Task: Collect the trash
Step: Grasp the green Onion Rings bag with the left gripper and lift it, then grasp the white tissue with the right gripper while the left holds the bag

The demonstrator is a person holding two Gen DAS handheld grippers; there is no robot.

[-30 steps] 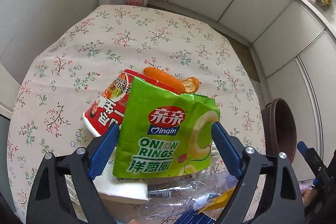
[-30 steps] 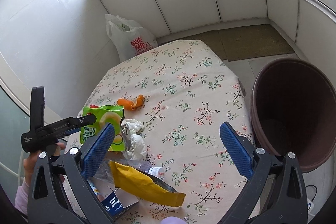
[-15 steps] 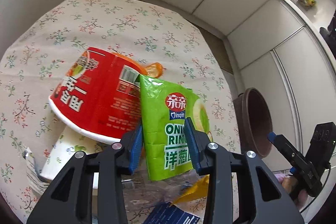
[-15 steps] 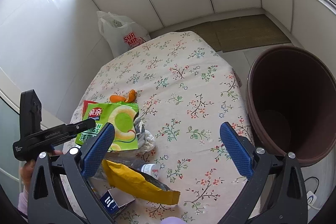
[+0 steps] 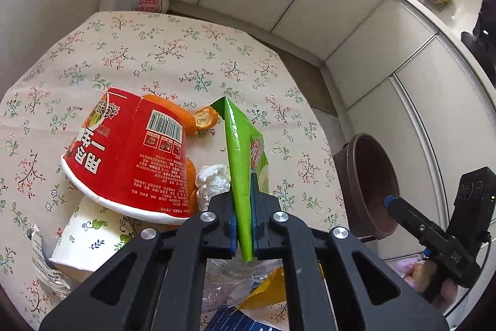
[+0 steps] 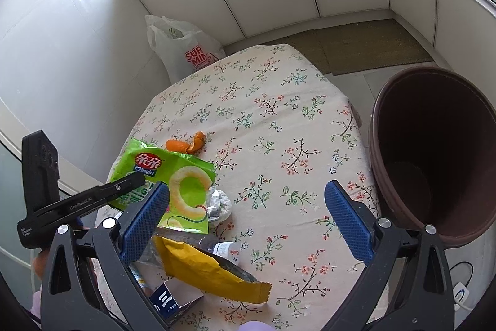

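Observation:
A green onion-rings bag [image 5: 242,145] stands edge-on in the left wrist view, and my left gripper [image 5: 244,207] is closing tight on its lower edge, blue pads pressing both sides. The right wrist view shows the same bag [image 6: 173,176] face-on, held over the table's left side by the left gripper [image 6: 130,183]. My right gripper [image 6: 248,207] hangs open above the floral tablecloth [image 6: 279,129], nothing between its fingers. In the left wrist view the right gripper [image 5: 403,211] shows at the right, in front of the brown bin [image 5: 365,185].
A red noodle cup [image 5: 130,157] lies on a white paper cup [image 5: 90,238], with orange peel [image 5: 204,120] and crumpled tissue [image 5: 214,182] beside it. Nearby lie a yellow wrapper [image 6: 210,272], clear bottle [image 6: 226,248] and blue box [image 6: 173,300]. The bin [image 6: 375,145] stands right of the table; a white shopping bag [image 6: 186,51] sits beyond it.
The left gripper went from wide open around the green bag to shut on it. The bag turned from face-on to edge-on and rose a little. The right gripper stayed open.

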